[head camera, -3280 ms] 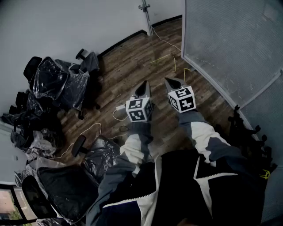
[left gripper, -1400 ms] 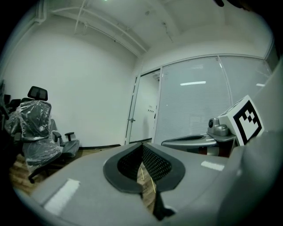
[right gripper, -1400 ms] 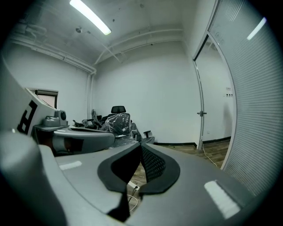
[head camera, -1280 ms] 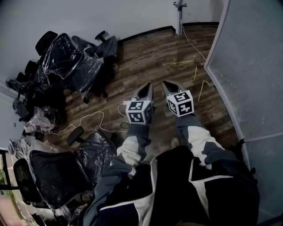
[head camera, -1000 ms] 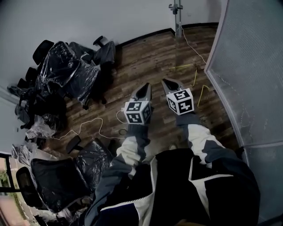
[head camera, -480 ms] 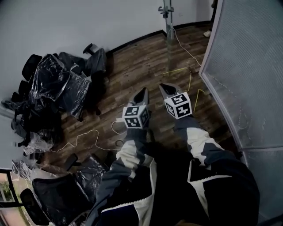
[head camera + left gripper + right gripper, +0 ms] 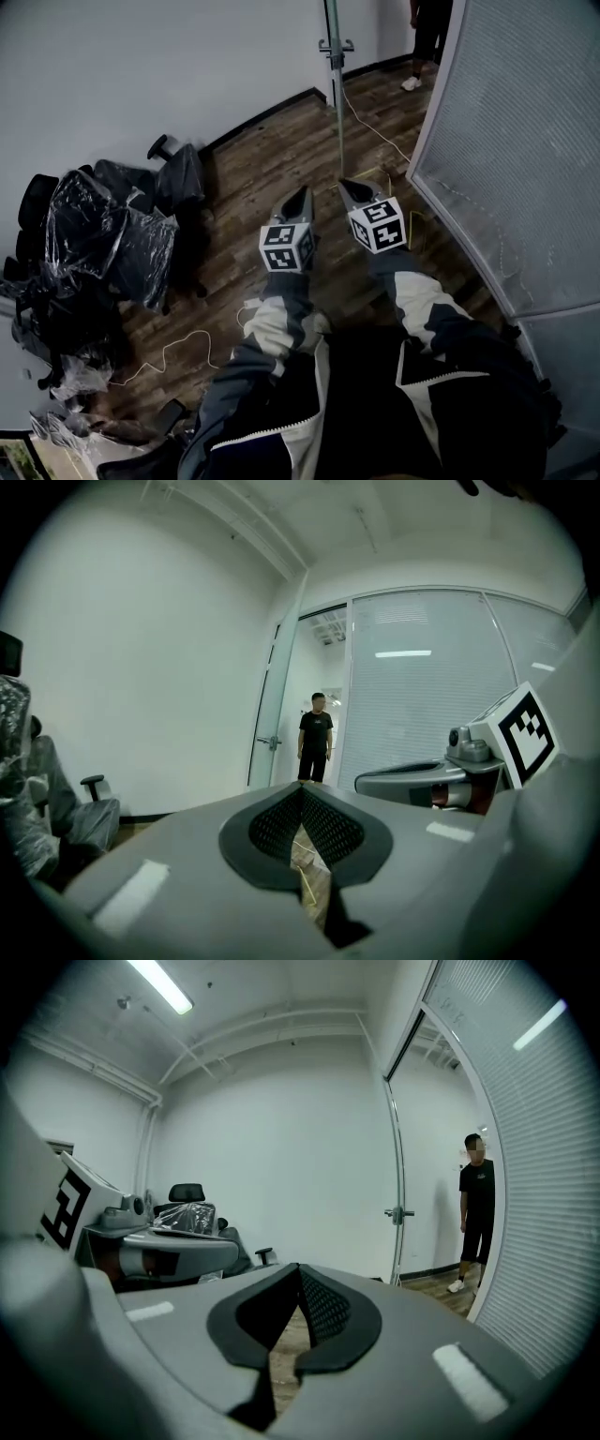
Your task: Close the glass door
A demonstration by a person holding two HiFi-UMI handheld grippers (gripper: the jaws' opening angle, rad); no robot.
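The glass door (image 7: 332, 94) stands open at the far end of the room, ahead of both claws and well apart from them. The left claw (image 7: 304, 191) and right claw (image 7: 345, 185) are held side by side over the wooden floor (image 7: 272, 150), pointing toward the door. Each has its jaws together with nothing between them.

In the head view only the door's metal edge and handle (image 7: 336, 44) are clear, and the pane itself is hard to make out. A person (image 7: 429, 28) stands in the doorway to the right of the door, cut off at the top of that view.

A frosted partition (image 7: 511, 141) fills the right side. Plastic-wrapped chairs (image 7: 103, 234) crowd the left wall, and a white cable (image 7: 187, 342) trails across the near floor.
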